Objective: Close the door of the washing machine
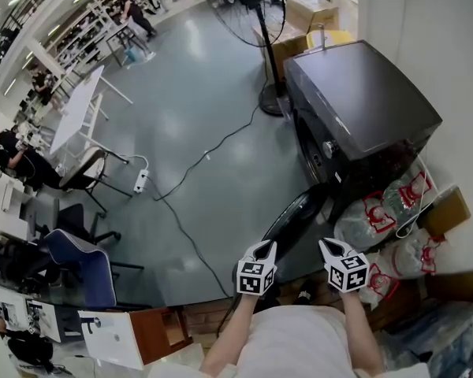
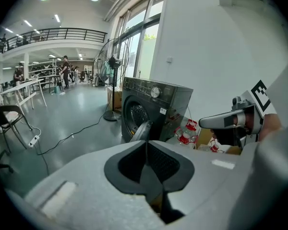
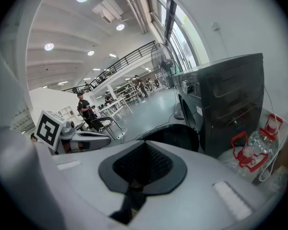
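A dark grey front-loading washing machine (image 1: 363, 109) stands against the right wall. Its round door (image 1: 296, 215) hangs open toward me, swung out over the floor. Both grippers are held low in front of my body, short of the door and touching nothing. My left gripper (image 1: 260, 248) is shut and empty, and my right gripper (image 1: 331, 246) beside it is shut and empty too. In the left gripper view the shut tips (image 2: 146, 145) point at the machine (image 2: 156, 107) and the door's edge (image 2: 141, 131). The right gripper view has its tips (image 3: 143, 147) just below the door (image 3: 175, 135).
Clear bags with red-handled water jugs (image 1: 386, 211) are piled right of the machine. A standing fan (image 1: 252, 14) and cardboard boxes (image 1: 311, 10) sit behind it. A cable (image 1: 197, 172) runs across the grey floor to a power strip (image 1: 140, 181). Chairs (image 1: 79, 258) and a white table (image 1: 75, 109) are at left.
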`<state>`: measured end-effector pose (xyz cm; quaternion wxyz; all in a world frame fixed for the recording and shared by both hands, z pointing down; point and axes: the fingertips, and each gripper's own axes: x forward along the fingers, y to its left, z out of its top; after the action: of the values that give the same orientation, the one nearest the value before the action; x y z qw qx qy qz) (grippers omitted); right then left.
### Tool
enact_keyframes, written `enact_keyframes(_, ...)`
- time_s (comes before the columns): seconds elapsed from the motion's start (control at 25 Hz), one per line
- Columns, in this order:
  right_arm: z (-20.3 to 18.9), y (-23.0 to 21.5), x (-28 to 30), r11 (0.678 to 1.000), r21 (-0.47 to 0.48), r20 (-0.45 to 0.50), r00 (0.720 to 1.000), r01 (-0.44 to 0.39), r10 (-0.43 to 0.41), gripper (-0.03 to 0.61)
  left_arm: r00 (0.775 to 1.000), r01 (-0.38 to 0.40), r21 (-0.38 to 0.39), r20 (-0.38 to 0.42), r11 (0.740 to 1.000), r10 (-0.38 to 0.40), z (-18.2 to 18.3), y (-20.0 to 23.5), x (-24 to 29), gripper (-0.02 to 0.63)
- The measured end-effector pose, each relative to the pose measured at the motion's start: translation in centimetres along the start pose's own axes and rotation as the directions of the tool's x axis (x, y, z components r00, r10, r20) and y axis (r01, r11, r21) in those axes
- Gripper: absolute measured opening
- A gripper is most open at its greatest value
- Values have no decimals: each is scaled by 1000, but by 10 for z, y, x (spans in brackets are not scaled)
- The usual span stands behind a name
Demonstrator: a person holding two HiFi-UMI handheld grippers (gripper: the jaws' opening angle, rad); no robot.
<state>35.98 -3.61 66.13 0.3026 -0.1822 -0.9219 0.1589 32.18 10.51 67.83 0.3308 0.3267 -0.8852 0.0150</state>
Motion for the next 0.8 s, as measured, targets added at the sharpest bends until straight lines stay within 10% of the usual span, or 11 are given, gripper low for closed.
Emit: enact_keyframes(0.8,-16,5,1,1000,3,-45,999,-8,8,0,977,47,123,-214,991,-20,-35,18,63,146)
